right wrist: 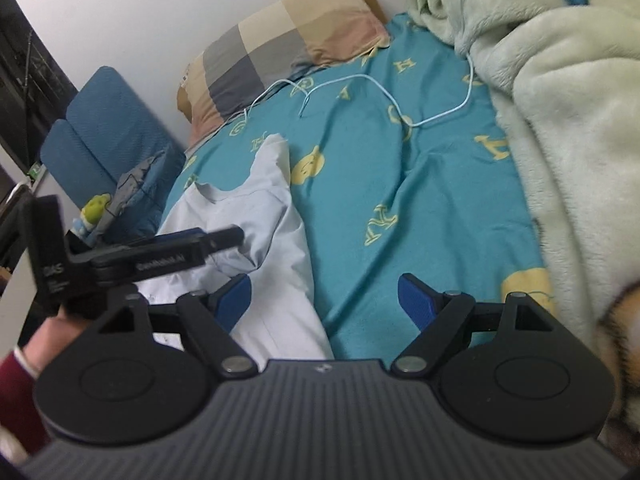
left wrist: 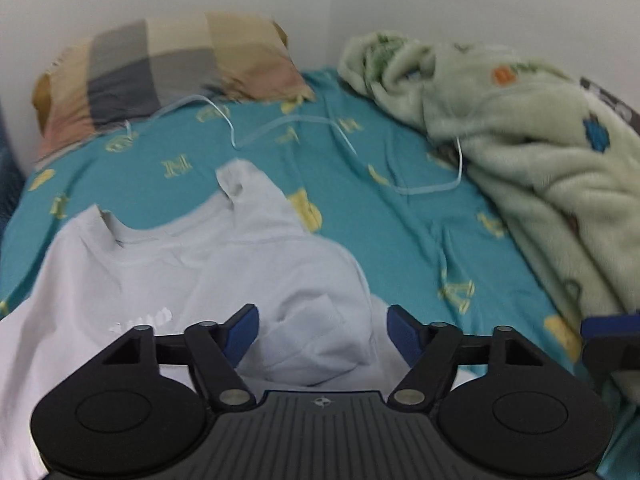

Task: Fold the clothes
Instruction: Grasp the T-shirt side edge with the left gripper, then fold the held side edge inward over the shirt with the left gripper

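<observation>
On the teal bedsheet (left wrist: pixel 360 208), my white T-shirt (left wrist: pixel 132 280) lies collar toward the pillow (left wrist: pixel 160 68).
Both left gripper (left wrist: pixel 322 330) and right gripper (right wrist: pixel 324 304) jaws gape, holding nothing.

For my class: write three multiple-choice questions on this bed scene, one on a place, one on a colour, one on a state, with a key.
1. Where does the checked pillow lie?
A. at the head of the bed by the wall
B. on the shirt
C. under the blanket

2. What colour is the bedsheet?
A. red
B. teal with yellow letters
C. black

3. How do the left gripper's jaws stand?
A. shut on the shirt
B. open
C. shut on the cable

Key: 1 A, the pillow rests against the wall; 2 B, the bedsheet shows it; 3 B, the left gripper gapes above the white T-shirt.
</observation>
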Demonstrator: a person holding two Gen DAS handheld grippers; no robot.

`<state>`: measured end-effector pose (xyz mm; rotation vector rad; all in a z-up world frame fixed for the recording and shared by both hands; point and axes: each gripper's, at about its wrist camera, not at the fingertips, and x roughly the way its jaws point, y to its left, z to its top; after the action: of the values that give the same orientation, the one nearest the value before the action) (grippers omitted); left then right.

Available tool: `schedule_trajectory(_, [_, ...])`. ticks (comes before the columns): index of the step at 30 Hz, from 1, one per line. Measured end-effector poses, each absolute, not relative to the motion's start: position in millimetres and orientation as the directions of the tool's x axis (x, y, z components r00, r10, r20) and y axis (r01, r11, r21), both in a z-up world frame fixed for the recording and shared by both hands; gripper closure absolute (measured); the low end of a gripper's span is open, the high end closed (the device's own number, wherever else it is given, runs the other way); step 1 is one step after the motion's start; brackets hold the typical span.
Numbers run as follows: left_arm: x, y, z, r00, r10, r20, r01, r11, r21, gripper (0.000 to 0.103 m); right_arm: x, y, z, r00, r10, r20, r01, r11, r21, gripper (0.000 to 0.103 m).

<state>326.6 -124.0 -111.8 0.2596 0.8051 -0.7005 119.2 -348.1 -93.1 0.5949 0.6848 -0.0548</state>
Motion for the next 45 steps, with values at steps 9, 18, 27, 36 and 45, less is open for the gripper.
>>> schedule_trajectory(9, [357.4, -80.9, -102.5, 0.538, -0.559, -0.631, 0.503, 0.814, -0.291, 0.099, 118.3, -350.3, -101.0, 0.752, 0.171, -0.637, 0.271, 0.800, 0.535, 0.021])
schedule_trajectory(18, [427.8, -37.1, -109.0, 0.711, -0.309, -0.632, 0.081, 0.928, -0.363, 0.098, 122.3, -319.3, -97.0, 0.747, 0.174, -0.642, 0.188, 0.871, 0.454, 0.021])
schedule_trajectory(27, [445.2, -22.3, -157.5, 0.647, -0.218, -0.731, -0.023, 0.952, -0.304, 0.087, 131.4, -320.8, -109.3, 0.720, 0.189, -0.668, 0.194, 0.869, 0.455, 0.021])
schedule_trajectory(36, [318.7, 5.0, -102.1, 0.603, -0.298, -0.740, 0.043, 0.939, -0.343, 0.050, 136.4, -318.5, -108.0, 0.723, 0.220, -0.655, 0.154, 0.873, 0.464, 0.021])
schedule_trajectory(45, [91.8, -3.1, -88.9, 0.558, -0.458, -0.692, 0.053, 0.852, -0.521, 0.050, 102.9, -324.1, -75.8, 0.760, 0.186, -0.623, 0.115, 0.905, 0.410, 0.021])
